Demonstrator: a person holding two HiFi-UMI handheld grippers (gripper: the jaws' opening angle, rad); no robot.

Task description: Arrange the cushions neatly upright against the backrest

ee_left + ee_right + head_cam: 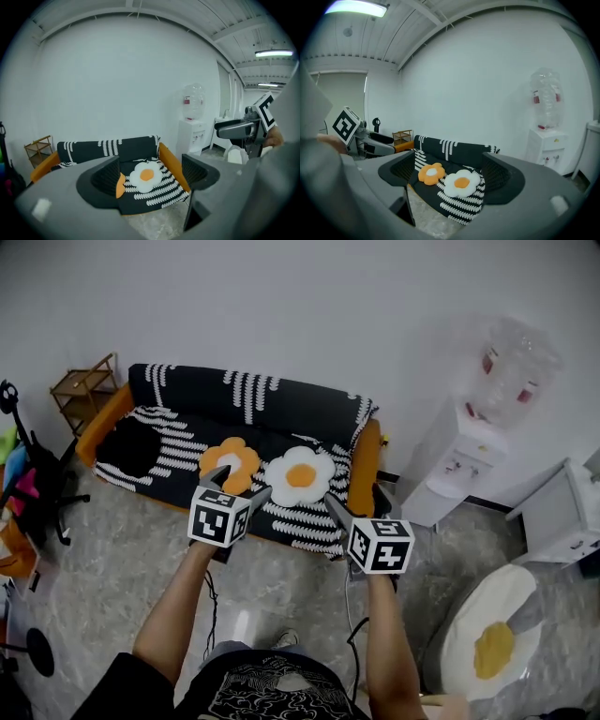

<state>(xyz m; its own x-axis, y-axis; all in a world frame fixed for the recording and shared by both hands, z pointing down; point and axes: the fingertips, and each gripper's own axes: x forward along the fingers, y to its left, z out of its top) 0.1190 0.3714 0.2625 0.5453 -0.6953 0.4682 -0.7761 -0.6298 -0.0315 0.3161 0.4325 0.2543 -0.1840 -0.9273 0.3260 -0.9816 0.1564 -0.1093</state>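
While standing back from the sofa (178,442), holds the left gripper (239,484) and the right gripper (354,512) out over the pale stone floor (122,577), jaws of each spread wide, nothing between them but the distant seat.

Flat on that seat, just beside each other and short of the backrest (281,404): an orange cushion (230,463) with a white centre on the left, a white cushion (300,475) with an orange centre on the right, both flower-shaped. Not upright, not leaning on anything.

Farther left on the seat, a dark patch (129,446); cushion or cover, cannot tell.

Over the sofa's orange frame, a black throw with white stripes.

Little to read anywhere. On the left cube (218,517) and the right cube (381,547), black-and-white square coded patterns. On the bottle (511,357) atop the white water dispenser (455,470), right of the sofa, a red label (488,360), print too small to make out.

Left of the sofa, against the wall, a small wooden shelf (84,388). Low at the right of the head view, a round white thing with a yellow centre (492,643).
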